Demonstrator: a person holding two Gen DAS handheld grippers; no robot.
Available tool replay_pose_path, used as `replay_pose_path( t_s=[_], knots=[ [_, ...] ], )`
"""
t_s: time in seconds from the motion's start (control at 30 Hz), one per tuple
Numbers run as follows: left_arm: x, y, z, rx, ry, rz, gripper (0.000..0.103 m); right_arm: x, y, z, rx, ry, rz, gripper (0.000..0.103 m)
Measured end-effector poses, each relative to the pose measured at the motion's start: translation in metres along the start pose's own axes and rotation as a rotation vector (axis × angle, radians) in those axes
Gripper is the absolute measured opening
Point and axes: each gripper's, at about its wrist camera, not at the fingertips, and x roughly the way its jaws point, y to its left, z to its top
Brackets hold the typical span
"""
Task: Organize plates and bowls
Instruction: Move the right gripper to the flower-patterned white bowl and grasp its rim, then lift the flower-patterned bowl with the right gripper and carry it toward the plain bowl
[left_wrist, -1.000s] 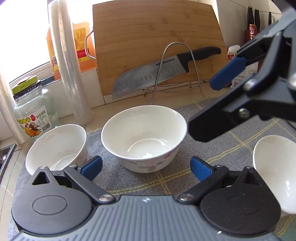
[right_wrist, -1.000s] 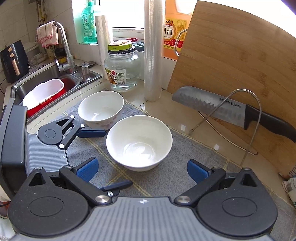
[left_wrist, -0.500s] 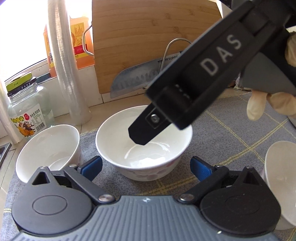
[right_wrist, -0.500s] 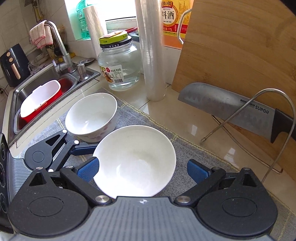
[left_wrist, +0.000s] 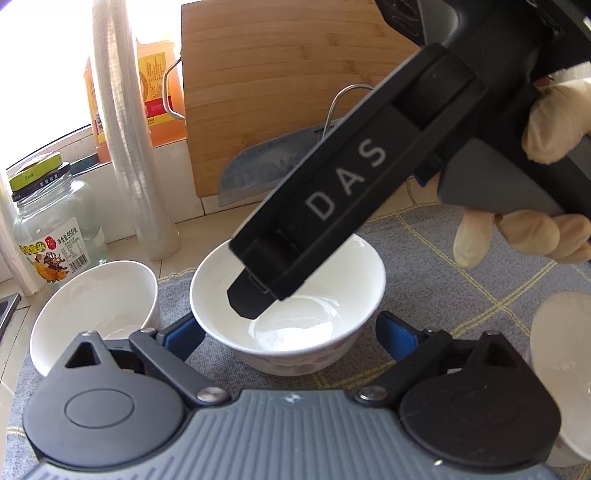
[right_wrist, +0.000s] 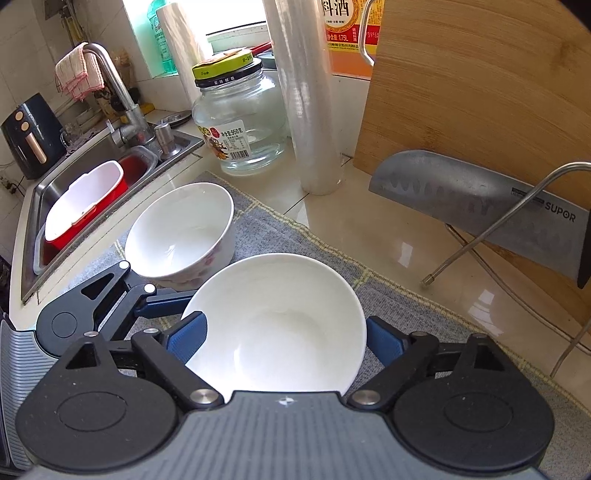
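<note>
step: right gripper (right_wrist: 284, 332) is closing in on the large middle bowl (right_wrist: 275, 325) to pick it up for stacking; no lift shows yet.
right jaws: closing, bowl sits between the 2 blue pads; left pad looks at the rim, right pad just beside it; a firm pinch not confirmed, so I read them as not yet clamped.
left gripper (left_wrist: 291, 328): jaws spread wide and easing inward, the same bowl (left_wrist: 288, 306) lies between and just ahead of the pads, neither pad touching it.
task things: 3 bowls on the grey mat (left_wrist: 461, 266) on the desk; middle bowl between both sets of jaws; smaller bowl (right_wrist: 181, 236) to the left of the jaws, close to the middle bowl, contact unclear; third bowl (left_wrist: 561, 365) to the right of the left jaws, cut by the frame edge.
next move: judged, finish closing on the rim, check grip holds, then raise and nest with another bowl; glazed rim may slip, and the left gripper crowds the same bowl.
left view only: right gripper body crossing over the bowl, its tip dipping inside the rim; gloved hand (left_wrist: 546, 177) holding it; third bowl.
right view only: sink (right_wrist: 37, 206) with red and white tub far left of the jaws; left gripper's finger beside the bowl's left side; knife (right_wrist: 476, 206) on wire rack right of the jaws.
both views: glass jar (right_wrist: 240, 122), cutting board (right_wrist: 480, 85).
</note>
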Motion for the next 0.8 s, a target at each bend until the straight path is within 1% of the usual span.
replay_pose_path(
  t_s=[0.33,0.4,0.57,0.67,0.8],
  knots=[
    [0.0004,0.0040,0.0010,-0.017,-0.002,-0.004,0.096,0.0014,-0.0011,0.0005,0.014,0.005,0.009,0.091],
    [-0.0001,0.0048,0.0019,-0.020,-0.004,-0.002,0.094,0.0004,-0.0016,-0.0002,0.014,0.007,0.007,0.090],
    [0.0000,0.0043,0.0019,-0.009,-0.002,-0.002,0.094,-0.0027,-0.0052,-0.0011,0.037,0.003,0.019,0.090],
    [0.0001,0.0040,0.0026,-0.010,0.003,-0.002,0.094,-0.0032,-0.0029,-0.0014,0.026,0.006,0.004,0.088],
    [-0.0013,0.0032,0.0034,-0.007,0.008,-0.001,0.094,-0.0054,-0.0026,-0.0011,0.038,0.008,0.009,0.088]
  ],
)
